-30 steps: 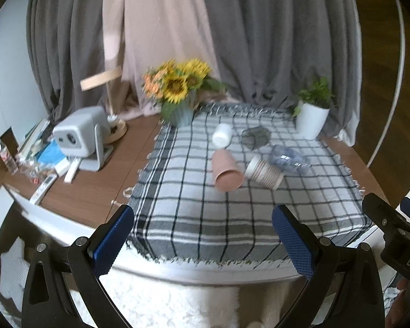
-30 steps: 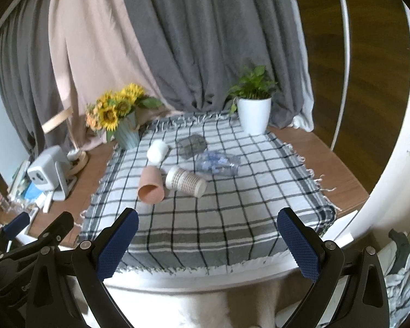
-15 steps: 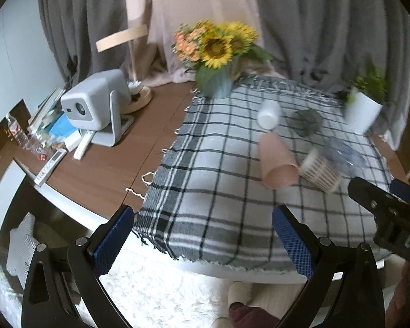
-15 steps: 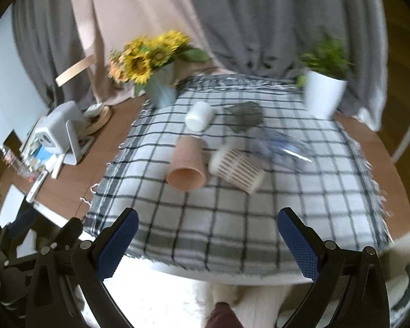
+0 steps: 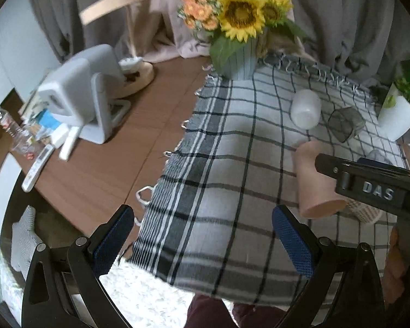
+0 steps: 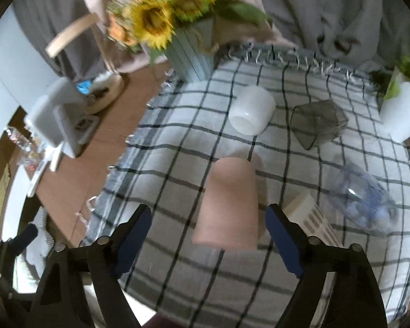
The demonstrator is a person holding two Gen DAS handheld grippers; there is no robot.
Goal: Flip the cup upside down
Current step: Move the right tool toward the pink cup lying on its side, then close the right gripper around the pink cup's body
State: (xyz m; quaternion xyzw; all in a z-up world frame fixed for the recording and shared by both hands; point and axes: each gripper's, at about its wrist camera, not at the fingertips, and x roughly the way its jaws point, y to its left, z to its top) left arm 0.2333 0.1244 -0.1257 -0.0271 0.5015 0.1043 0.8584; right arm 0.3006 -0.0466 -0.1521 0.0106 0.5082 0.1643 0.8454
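A pink cup (image 6: 229,205) lies on its side on the checked cloth (image 6: 177,273), mouth toward me; it also shows in the left wrist view (image 5: 311,180). My right gripper (image 6: 209,242) is open, its fingers either side of the cup's mouth, just short of it. A white cup (image 6: 252,113), a dark glass cup (image 6: 316,125), a clear plastic cup (image 6: 366,199) and a patterned paper cup (image 6: 314,224) also lie on their sides. My left gripper (image 5: 202,243) is open and empty over the cloth's near left edge. The right gripper's body (image 5: 374,188) crosses the left wrist view.
A vase of sunflowers (image 6: 188,35) stands at the cloth's far left corner. A white plant pot (image 6: 404,112) stands at the far right. A grey projector (image 5: 79,95), remotes and clutter sit on the wooden tabletop (image 5: 117,161) to the left.
Both grippers have moved forward and down toward the table. The right gripper has closed in on the pink cup, which now lies between its open fingers.
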